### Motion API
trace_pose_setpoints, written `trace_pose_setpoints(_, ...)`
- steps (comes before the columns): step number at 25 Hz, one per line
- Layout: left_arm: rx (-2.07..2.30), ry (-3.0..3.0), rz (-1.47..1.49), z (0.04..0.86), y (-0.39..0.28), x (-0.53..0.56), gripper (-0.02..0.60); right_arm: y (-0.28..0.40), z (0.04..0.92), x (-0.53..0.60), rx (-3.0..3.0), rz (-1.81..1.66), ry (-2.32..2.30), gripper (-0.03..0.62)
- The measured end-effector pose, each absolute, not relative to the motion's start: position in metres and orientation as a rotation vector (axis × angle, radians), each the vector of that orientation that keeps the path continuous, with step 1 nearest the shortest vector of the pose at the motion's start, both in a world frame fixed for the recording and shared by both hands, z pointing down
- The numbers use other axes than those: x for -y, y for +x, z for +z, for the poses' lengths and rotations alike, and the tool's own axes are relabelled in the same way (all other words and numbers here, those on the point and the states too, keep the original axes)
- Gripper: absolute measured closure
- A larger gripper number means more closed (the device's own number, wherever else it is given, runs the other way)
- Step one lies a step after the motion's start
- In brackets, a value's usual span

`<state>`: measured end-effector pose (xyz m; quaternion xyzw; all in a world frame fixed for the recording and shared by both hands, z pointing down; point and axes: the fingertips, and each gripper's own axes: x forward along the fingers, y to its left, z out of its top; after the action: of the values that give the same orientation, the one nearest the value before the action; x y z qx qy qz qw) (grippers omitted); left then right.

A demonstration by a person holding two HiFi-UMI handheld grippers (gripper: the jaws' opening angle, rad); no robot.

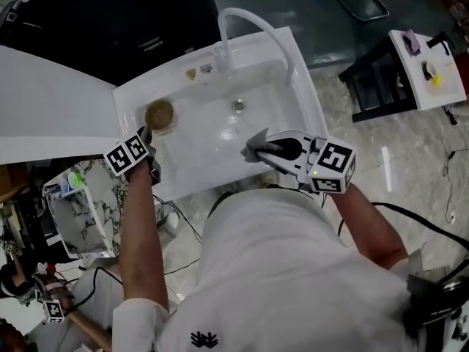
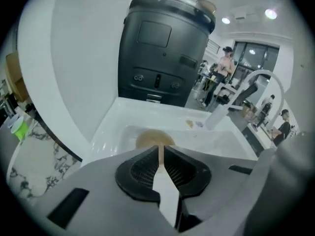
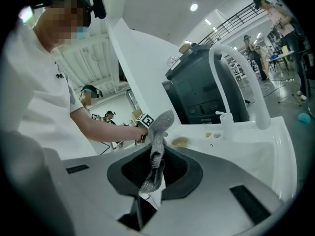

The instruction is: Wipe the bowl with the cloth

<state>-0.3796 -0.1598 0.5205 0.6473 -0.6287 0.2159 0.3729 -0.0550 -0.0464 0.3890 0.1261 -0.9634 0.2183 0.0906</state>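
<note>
**Bowl steadied, cloth not yet on it**

Set-up step, by the look of it — steadying and bringing over, no wiping yet. Down at the left end of the white sink (image 1: 297,64), well clear of the faucet (image 1: 258,25): the bowl (image 1: 160,114), upright on the basin floor. Reached from the near wall by the left hand-held gripper (image 1: 149,133), with jaws drawn almost together and a thin tan strip of the bowl's near rim filling the slit between the pads. Seemingly pinched there, though hard to swear to the pressure.

Over the right half of the basin, held in the right hand-held gripper (image 3: 158,168) with jaws clamped tight: the grey cloth (image 3: 160,124), bunched between the pads and poking up past the tips. Well apart from the bowl, touching nothing of it.

Next, most likely: carrying the cloth leftward and down into the bowl while keeping hold of the rim — needed against sliding on the slick basin floor.

As to looks: small, round, shallow, tan-brown. Too small here to tell wet from dry, or clean from soiled.
</note>
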Motion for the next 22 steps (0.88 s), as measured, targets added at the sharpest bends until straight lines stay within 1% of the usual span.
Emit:
trace_pose_setpoints(2,1.614,1.699,0.475,0.508,-0.357,0.143,0.558,-0.053,0.393,0.048,2.859,0.624,0.321,0.551)
trace_pose_setpoints(4,1.598,1.743,0.385,0.498,-0.331,0.124,0.569,-0.052,0.400,0.050,2.854,0.617,0.272,0.551)
trace_pose_setpoints(13,1.354,1.950,0.238,0.457,-0.204,0.030,0.571,-0.067,0.415,0.037,2.850,0.596,0.091,0.551)
trace_pose_setpoints(18,1.219,2.121,0.279,0.431,-0.159,-0.017,0.571,-0.085,0.406,0.006,2.857,0.517,0.051,0.551)
trace_pose_setpoints(22,1.150,2.209,0.279,0.411,-0.153,-0.054,0.571,-0.100,0.397,-0.014,2.865,0.494,0.115,0.551)
